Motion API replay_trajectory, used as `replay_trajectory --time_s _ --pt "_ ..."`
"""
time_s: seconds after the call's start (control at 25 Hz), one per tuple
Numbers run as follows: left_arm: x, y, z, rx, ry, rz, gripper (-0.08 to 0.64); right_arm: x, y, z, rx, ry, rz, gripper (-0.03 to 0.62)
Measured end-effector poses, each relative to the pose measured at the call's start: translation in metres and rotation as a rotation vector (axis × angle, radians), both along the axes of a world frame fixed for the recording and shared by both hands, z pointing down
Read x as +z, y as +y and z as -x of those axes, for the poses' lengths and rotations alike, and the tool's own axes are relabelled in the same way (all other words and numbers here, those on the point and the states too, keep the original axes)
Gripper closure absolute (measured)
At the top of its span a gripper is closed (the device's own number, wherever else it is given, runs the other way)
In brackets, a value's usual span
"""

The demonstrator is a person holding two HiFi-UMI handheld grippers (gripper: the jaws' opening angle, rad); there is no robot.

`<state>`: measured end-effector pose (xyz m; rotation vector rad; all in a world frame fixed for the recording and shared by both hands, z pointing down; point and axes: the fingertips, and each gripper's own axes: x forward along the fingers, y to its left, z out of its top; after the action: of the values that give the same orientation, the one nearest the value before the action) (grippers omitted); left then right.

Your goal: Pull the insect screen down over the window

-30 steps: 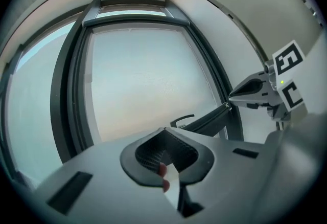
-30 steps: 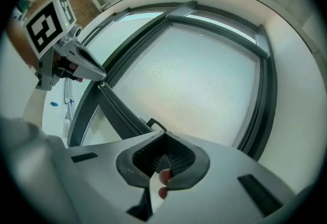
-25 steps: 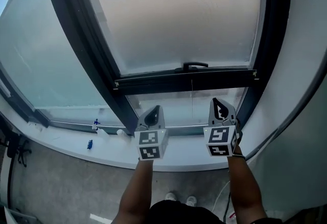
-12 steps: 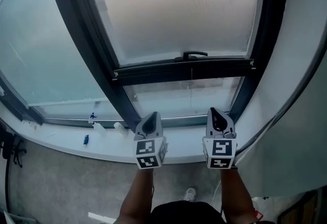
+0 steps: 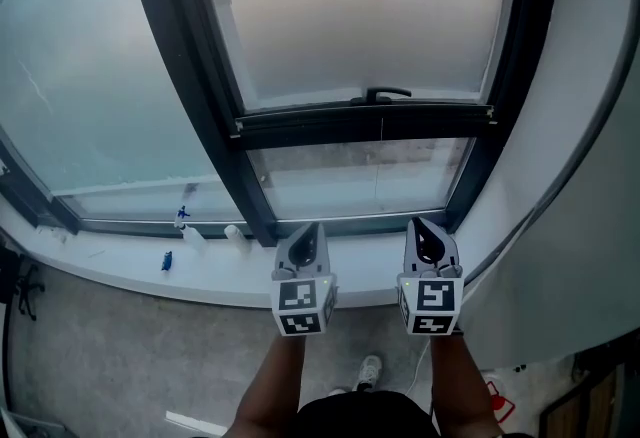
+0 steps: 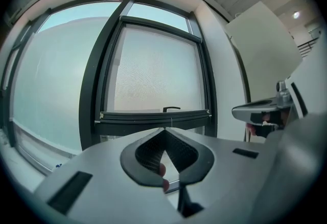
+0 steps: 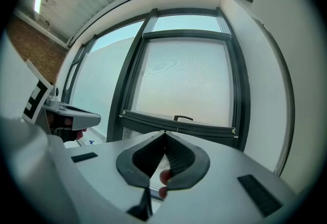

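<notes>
The left gripper [image 5: 305, 236] and right gripper [image 5: 425, 231] are both shut tight and hold nothing, near the white sill [image 5: 350, 278]. Farther off, the insect screen [image 5: 360, 16] covers most of the window [image 5: 185, 76]. Its dark bottom bar [image 5: 365, 122] hangs above a gap.

Two grippers counted: left tongs [image 5: 304, 244] and right tongs [image 5: 428, 238]. One insect screen [image 5: 360, 16], with one black handle [image 5: 388, 94] on its bottom bar. On the window sill [image 5: 350, 278]: two small blue items [image 5: 166, 260] and two small white items [image 5: 233, 233].
</notes>
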<state>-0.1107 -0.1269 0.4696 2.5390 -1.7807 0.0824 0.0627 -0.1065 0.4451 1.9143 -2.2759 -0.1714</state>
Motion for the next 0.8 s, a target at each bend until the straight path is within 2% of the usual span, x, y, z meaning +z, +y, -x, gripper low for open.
replay_trajectory --time_s 0.36,0.48,0.8 --pt "0.006 0.066 0.008 0.044 -0.004 -0.004 0.557 0.006 0.065 0.021 0.008 0.012 0.012 0.588" --pt "0.009 0.083 0.011 0.051 -0.028 -0.004 0.557 0.005 0.082 0.032 -0.003 0.034 0.012 0.588" --pt "0.016 0.11 0.011 0.051 -0.006 0.0 0.557 0.022 0.107 0.037 -0.003 0.04 0.02 0.588"
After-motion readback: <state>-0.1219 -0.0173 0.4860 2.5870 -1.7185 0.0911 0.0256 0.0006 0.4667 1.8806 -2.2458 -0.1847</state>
